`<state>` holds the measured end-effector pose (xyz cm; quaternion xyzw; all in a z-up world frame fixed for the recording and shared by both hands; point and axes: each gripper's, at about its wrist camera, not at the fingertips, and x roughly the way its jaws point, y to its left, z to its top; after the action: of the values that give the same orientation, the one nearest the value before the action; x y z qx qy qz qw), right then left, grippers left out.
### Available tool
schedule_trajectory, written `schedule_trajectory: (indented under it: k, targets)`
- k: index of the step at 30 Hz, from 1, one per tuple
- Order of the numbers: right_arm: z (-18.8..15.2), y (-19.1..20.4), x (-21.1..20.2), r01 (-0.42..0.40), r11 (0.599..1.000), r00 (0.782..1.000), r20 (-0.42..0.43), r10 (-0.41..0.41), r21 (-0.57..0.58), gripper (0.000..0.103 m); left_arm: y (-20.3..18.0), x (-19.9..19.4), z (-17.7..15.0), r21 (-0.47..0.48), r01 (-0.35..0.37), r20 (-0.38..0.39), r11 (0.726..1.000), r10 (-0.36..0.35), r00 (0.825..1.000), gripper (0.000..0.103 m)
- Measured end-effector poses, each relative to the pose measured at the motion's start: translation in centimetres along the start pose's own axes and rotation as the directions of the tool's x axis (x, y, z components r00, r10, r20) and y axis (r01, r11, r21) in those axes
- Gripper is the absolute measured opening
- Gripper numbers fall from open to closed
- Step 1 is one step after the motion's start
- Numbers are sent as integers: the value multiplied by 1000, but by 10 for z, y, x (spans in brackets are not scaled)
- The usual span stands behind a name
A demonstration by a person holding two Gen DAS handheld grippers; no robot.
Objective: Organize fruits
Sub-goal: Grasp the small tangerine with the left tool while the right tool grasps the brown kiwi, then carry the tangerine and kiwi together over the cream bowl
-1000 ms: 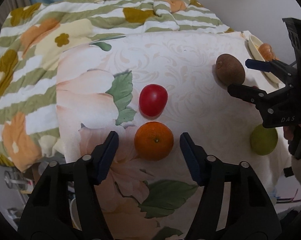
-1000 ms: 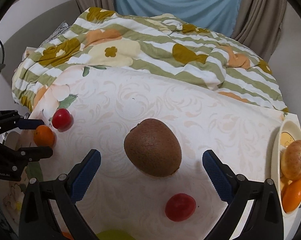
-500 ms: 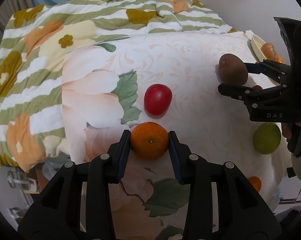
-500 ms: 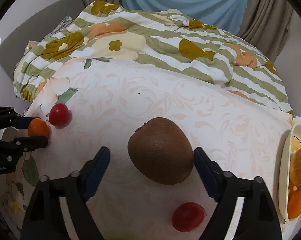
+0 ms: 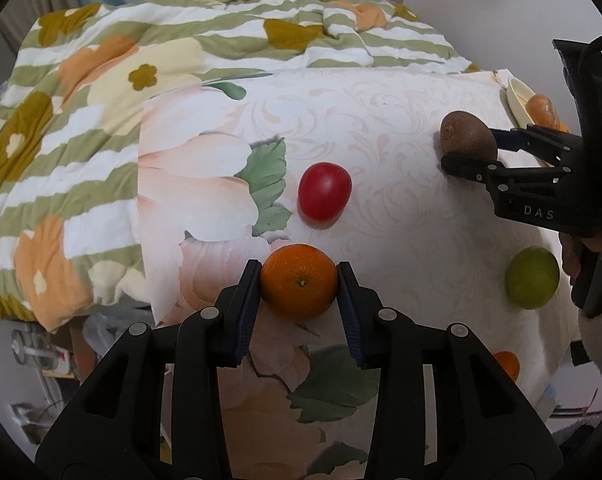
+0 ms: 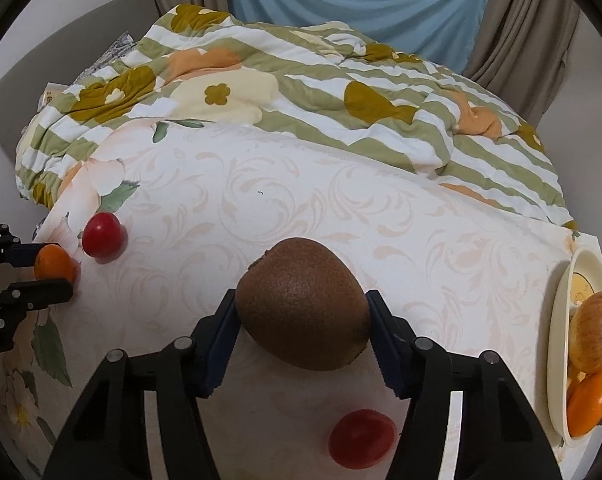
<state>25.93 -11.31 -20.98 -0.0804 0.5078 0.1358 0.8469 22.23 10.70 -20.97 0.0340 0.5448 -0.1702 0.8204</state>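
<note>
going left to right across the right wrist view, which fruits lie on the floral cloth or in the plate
small orange mandarin → red tomato → brown fuzzy kiwi → second red tomato → tan apple in the cream plate

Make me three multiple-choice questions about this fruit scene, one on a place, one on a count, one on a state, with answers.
1. Where is the plate?
A. At the cloth's right edge
B. On the striped blanket
C. Under the kiwi

2. How many red fruits lie loose on the cloth in the right wrist view?
A. None
B. Two
C. Four

3. What does the left claw hold?
A. Nothing
B. A green fruit
C. An orange

Answers:
1. A, its rim sits at the cloth's right edge with fruit in it.
2. B, one far left, one below the kiwi.
3. C, both pads press the orange.
</note>
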Motion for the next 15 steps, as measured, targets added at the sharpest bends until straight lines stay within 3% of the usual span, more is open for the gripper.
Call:
schedule_trajectory:
  k: [15]
  targets:
    - [13, 11, -55, -4, 999, 997, 74, 2, 38, 57, -2, -55, 11, -1, -12, 98, 1000, 12, 995, 44]
